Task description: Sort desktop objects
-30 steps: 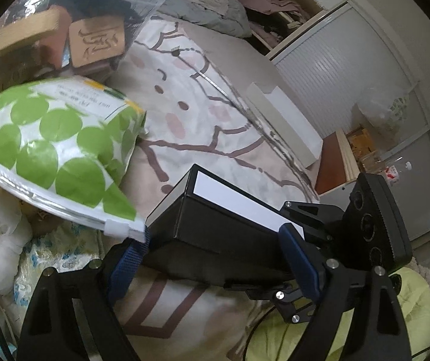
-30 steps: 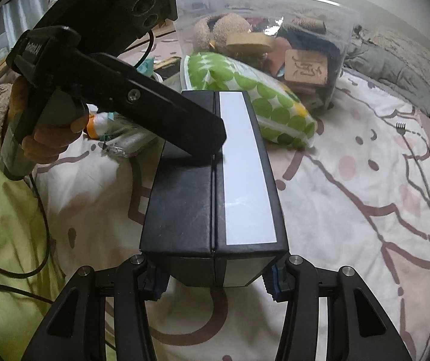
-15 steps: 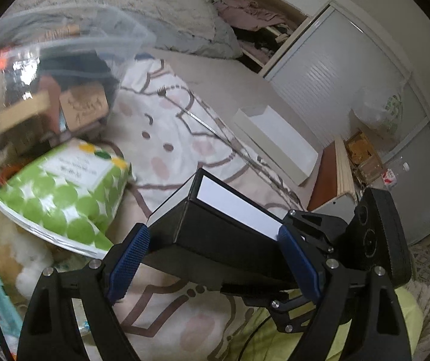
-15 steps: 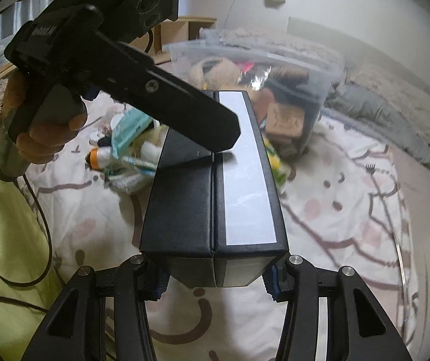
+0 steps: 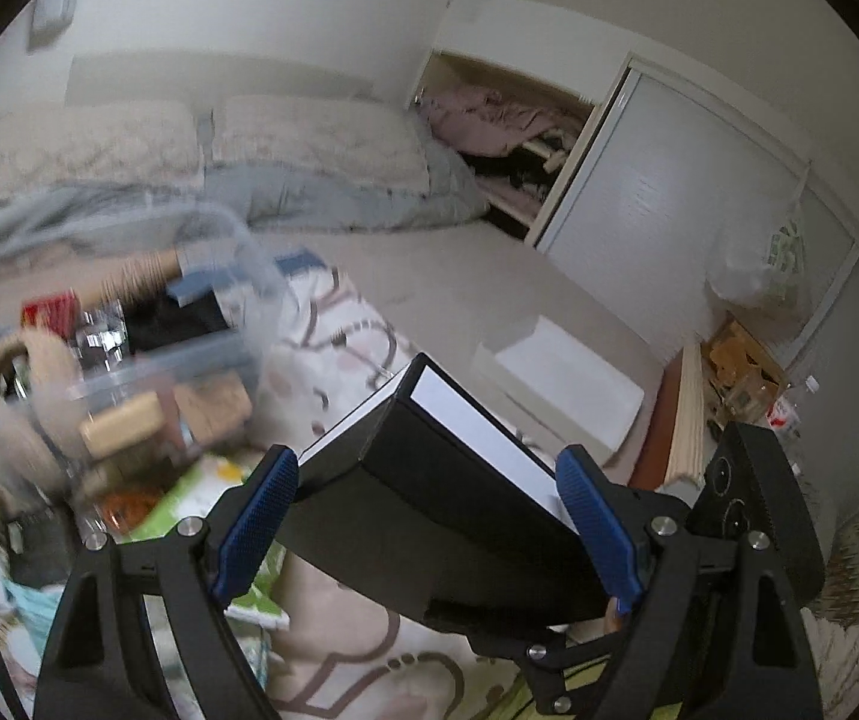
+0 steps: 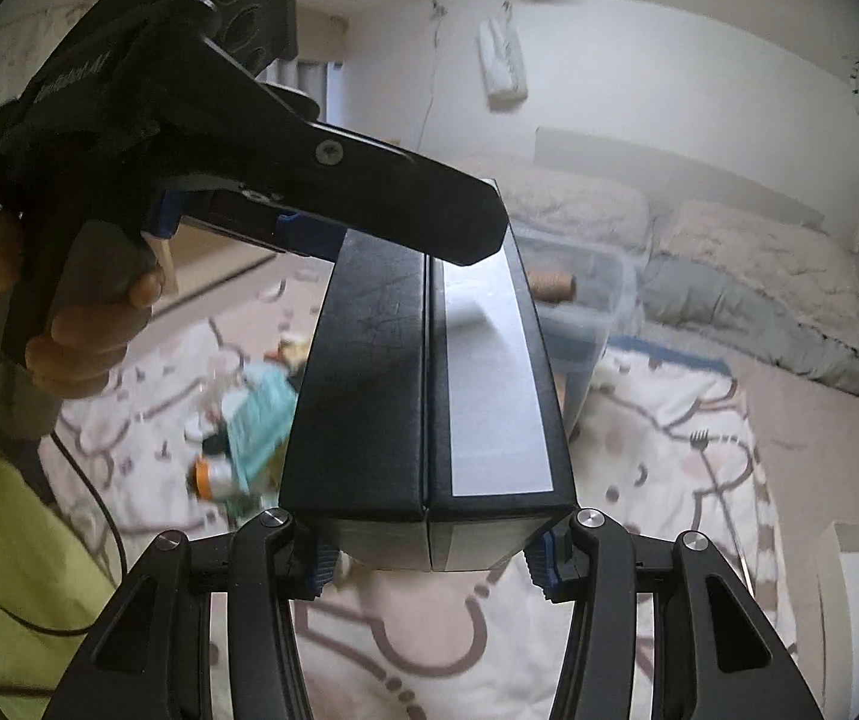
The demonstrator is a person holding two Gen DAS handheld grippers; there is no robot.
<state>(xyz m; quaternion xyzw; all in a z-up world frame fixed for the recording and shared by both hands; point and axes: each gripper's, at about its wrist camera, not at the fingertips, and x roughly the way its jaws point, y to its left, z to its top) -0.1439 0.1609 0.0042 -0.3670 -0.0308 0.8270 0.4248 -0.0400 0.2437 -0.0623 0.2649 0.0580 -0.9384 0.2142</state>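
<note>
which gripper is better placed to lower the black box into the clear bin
Left, probably. The black box is clamped by both, but the left gripper holds the far end, nearer the clear bin.

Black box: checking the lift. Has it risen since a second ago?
Yes. The black box has gone up: the clear bin, earlier above its far end, now sits lower behind it.
</note>
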